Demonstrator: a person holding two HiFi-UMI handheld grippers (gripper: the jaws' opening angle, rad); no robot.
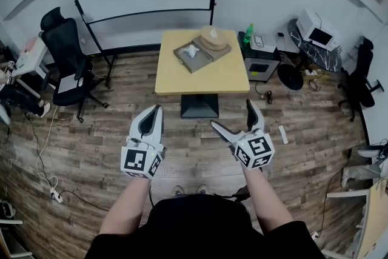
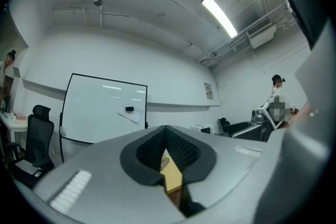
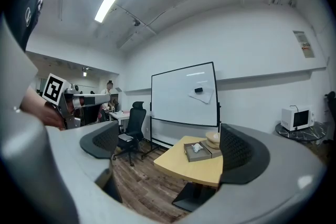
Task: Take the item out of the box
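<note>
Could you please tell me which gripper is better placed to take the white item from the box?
Right, probably. The right gripper has open fingers and its view faces the box and white item; the left gripper has its fingers together. Both are well short of the table.

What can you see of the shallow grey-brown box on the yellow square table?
The shallow grey-brown box looks like cardboard: square, open-topped, with low walls. It sits flat, turned corner-on to the person, on the far half of the pale yellow wooden table. A small crumpled white item lies inside it. A flat panel of the same colour, perhaps its lid, lies against its right side, and a round beige object appears to rest on that panel.
</note>
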